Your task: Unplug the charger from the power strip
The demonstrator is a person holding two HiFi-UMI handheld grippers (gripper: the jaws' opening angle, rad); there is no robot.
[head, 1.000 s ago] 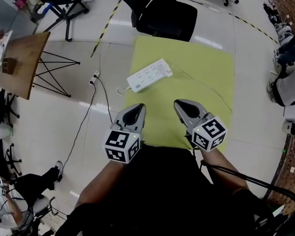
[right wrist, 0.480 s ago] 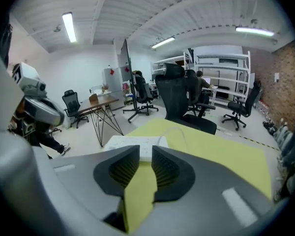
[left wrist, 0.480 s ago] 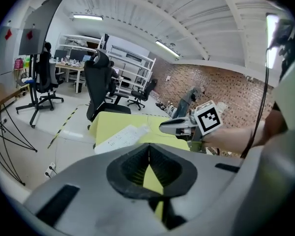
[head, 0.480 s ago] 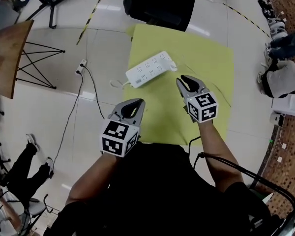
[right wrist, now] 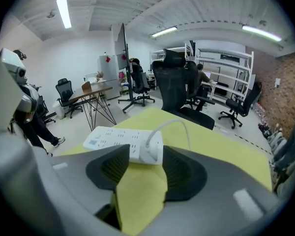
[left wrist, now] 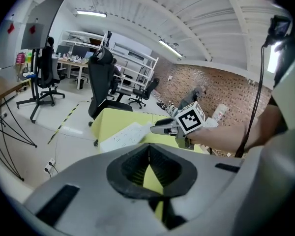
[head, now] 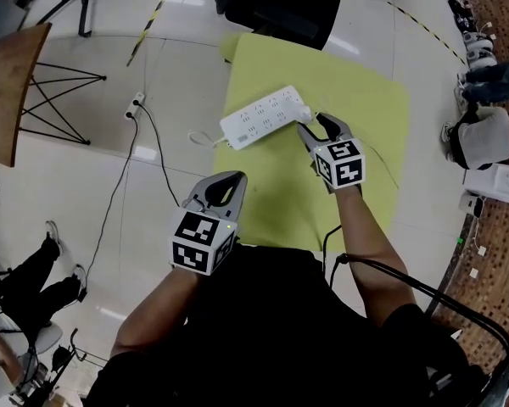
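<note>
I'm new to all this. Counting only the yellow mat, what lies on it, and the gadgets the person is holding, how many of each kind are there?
Yellow mat: 1
White power strip: 1
Charger plug: 1
Hand-held tools: 2, the left tool and the right tool
Total: 5

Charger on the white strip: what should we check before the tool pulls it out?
1. Is the right tool open: ok, its jaws have just been opening.
2. Is the charger between its jaws: ok, at the near end of the strip.
3. Is it squeezing the charger: not ok, not yet.
4. Is the left tool steadying the strip: not ok, it is shut and away from it.
5. Is the cord out of the jaws: ok.
6. How tight the charger sits: cannot tell.
</note>
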